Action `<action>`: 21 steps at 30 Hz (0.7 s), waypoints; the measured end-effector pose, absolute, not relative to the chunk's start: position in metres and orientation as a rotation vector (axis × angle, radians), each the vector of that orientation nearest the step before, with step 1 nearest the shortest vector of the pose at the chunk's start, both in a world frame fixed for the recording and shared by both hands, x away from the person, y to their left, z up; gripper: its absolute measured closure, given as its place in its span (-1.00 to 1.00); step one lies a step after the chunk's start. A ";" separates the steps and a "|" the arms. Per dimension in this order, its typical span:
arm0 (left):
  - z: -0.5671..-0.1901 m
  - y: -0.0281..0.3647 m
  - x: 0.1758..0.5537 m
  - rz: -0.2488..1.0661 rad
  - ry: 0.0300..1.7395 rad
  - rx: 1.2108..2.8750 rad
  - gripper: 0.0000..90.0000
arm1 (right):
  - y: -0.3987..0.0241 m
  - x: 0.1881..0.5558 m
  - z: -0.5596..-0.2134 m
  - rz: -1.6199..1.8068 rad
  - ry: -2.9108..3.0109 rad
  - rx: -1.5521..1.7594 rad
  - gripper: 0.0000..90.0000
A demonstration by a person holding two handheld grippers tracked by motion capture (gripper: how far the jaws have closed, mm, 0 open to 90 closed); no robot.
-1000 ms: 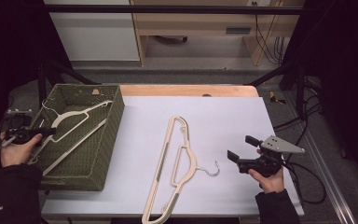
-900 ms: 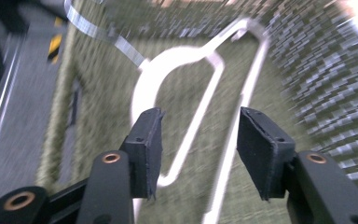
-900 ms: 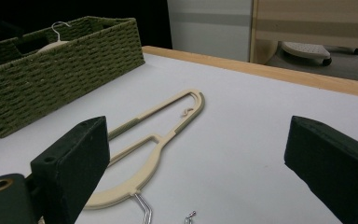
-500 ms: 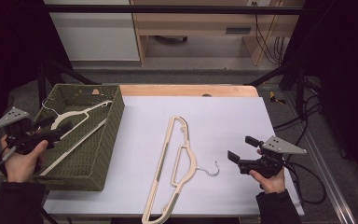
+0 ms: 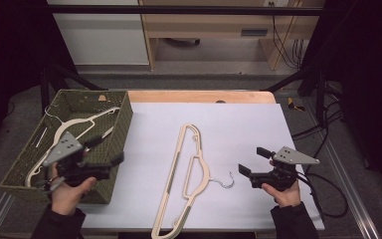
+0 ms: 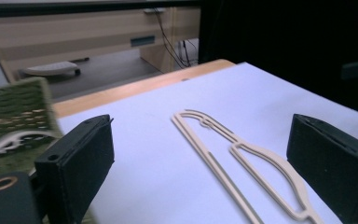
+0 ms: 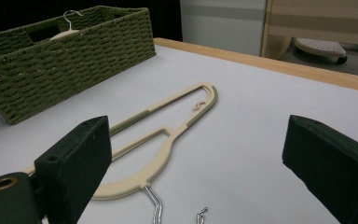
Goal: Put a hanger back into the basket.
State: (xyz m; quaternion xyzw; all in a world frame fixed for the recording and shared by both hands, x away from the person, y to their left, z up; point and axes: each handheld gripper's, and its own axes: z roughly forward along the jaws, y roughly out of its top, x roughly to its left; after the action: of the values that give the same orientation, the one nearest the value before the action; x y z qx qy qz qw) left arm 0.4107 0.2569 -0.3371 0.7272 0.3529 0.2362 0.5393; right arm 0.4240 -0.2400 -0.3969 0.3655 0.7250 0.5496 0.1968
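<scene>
Hovering over the near corner of the green woven basket (image 5: 15,172) at the counter's left edge, the left gripper (image 5: 110,151) has its jaws spread wide, just been opening, with nothing between them. It points toward the cream hanger (image 5: 186,174), which lies flat in the middle of the white counter (image 5: 238,119), its metal hook (image 5: 226,181) turned to the right edge. Another hanger (image 5: 74,124) lies inside the basket. Over by the right edge, the right gripper (image 5: 251,160) sits low with jaws released and empty, aimed at the hook, just beside it but apart
</scene>
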 end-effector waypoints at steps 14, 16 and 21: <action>-0.388 0.197 0.400 0.427 0.767 1.863 -0.84 | -0.222 0.426 -0.412 1.509 2.119 0.999 -0.57; -0.393 0.196 0.399 0.421 0.766 1.873 -0.83 | -0.217 0.428 -0.417 1.486 2.148 0.994 -0.51; -0.409 0.191 0.401 0.384 0.783 1.907 -0.83 | -0.203 0.430 -0.432 1.452 2.243 0.975 -0.31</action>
State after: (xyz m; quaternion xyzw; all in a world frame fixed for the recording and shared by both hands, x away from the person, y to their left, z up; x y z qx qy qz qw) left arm 0.4011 0.1914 -0.4087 0.7882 0.3236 0.1586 0.4989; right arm 0.4303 -0.2033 -0.4320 0.3391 0.7799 0.5049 0.1481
